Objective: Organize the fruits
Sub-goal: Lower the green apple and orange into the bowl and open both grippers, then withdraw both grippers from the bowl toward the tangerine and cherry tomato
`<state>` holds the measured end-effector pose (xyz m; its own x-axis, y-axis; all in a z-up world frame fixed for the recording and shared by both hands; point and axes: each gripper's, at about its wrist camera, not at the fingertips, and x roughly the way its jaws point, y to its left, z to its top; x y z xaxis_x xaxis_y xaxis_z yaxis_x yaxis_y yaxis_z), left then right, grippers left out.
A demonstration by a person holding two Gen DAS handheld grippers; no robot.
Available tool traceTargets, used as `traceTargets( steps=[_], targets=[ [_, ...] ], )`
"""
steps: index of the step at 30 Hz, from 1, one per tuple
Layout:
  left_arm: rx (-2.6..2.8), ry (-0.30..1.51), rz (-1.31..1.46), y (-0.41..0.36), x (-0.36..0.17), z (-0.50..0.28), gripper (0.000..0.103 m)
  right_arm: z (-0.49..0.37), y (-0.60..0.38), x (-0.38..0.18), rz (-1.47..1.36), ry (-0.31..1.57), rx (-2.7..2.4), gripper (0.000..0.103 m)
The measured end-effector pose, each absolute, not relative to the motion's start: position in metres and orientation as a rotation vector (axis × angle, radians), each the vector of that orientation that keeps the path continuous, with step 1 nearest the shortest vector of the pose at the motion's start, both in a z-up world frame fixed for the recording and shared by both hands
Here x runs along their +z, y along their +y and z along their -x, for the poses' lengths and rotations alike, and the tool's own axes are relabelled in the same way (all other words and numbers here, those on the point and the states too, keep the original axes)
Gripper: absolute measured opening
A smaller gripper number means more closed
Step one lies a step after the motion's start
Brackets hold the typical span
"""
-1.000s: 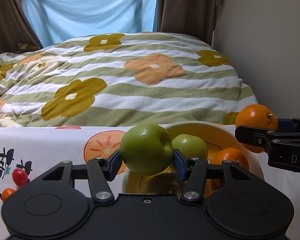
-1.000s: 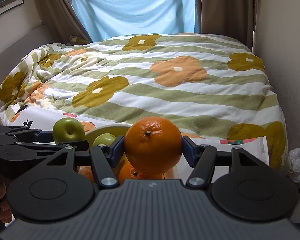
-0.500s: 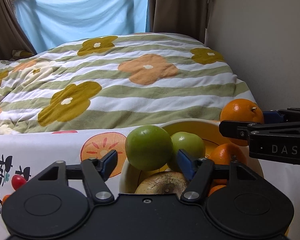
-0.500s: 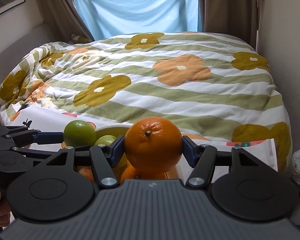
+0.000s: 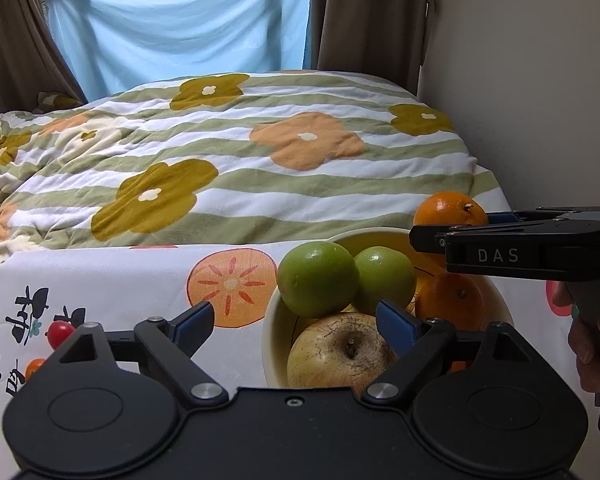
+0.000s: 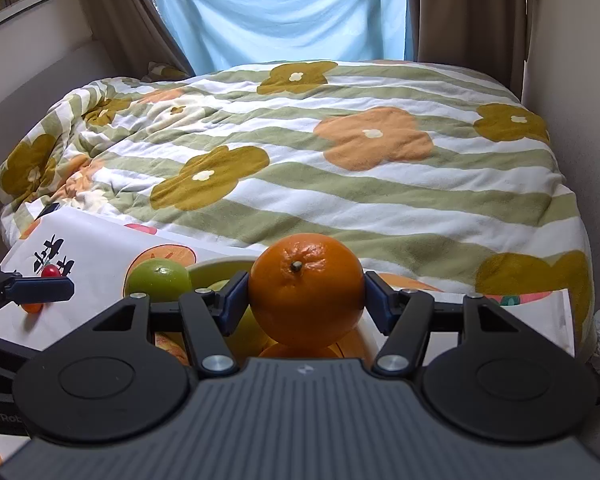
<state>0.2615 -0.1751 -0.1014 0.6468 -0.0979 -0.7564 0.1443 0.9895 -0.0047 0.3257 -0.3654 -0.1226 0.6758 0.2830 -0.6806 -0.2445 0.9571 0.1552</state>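
Observation:
A yellow bowl point(image 5: 271, 344) on the fruit-print cloth holds two green apples: one point(image 5: 318, 278) at its left rim, one point(image 5: 386, 274) behind it. It also holds a russet apple point(image 5: 342, 354) and an orange point(image 5: 450, 296). My left gripper point(image 5: 294, 322) is open and empty, just in front of the bowl. My right gripper point(image 6: 306, 290) is shut on an orange point(image 6: 306, 290) and holds it above the bowl's right side; this orange also shows in the left wrist view point(image 5: 448, 210).
The white cloth with printed fruit point(image 5: 112, 280) covers the table; a small red tomato point(image 5: 60, 332) and a small orange one point(image 5: 34, 368) lie at its left. Behind is a bed with a flowered quilt point(image 5: 240, 160). A wall point(image 5: 540, 80) stands at the right.
My left gripper has opened and let go of the green apple, which now rests in the bowl, and has drawn back. My right gripper still holds the orange.

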Motion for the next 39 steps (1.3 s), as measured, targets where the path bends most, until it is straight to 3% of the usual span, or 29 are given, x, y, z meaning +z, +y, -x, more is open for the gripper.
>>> traceTargets(
  steps=[4, 6, 7, 8, 23, 36, 39],
  targets=[
    [-0.118, 0.859, -0.045, -0.17, -0.1, -0.258, 0.091, -0.329, -0.367, -0.129, -0.069, 0.78, 0.296, 0.077],
    [-0.11, 0.856, -0.045, -0.169, -0.099, -0.257, 0.091, -0.327, -0.369, -0.128, -0.084, 0.754, 0.308, 0.086],
    [-0.106, 0.854, -0.046, -0.168, -0.099, -0.255, 0.091, -0.327, -0.37, -0.127, -0.084, 0.743, 0.313, 0.098],
    [-0.103, 0.851, -0.045, -0.167, -0.098, -0.254, 0.091, -0.326, -0.369, -0.125, -0.08, 0.731, 0.312, 0.103],
    [-0.068, 0.806, -0.02, -0.158, -0.079, -0.22, 0.091, -0.291, -0.369, -0.091, -0.072, 0.685, 0.289, 0.103],
    [0.033, 0.715, 0.011, -0.126, -0.046, -0.14, 0.091, -0.213, -0.331, -0.051, -0.029, 0.672, 0.338, 0.103],
    [0.06, 0.695, 0.033, -0.11, -0.039, -0.125, 0.096, -0.198, -0.317, -0.043, -0.022, 0.662, 0.351, 0.103]
  ],
)
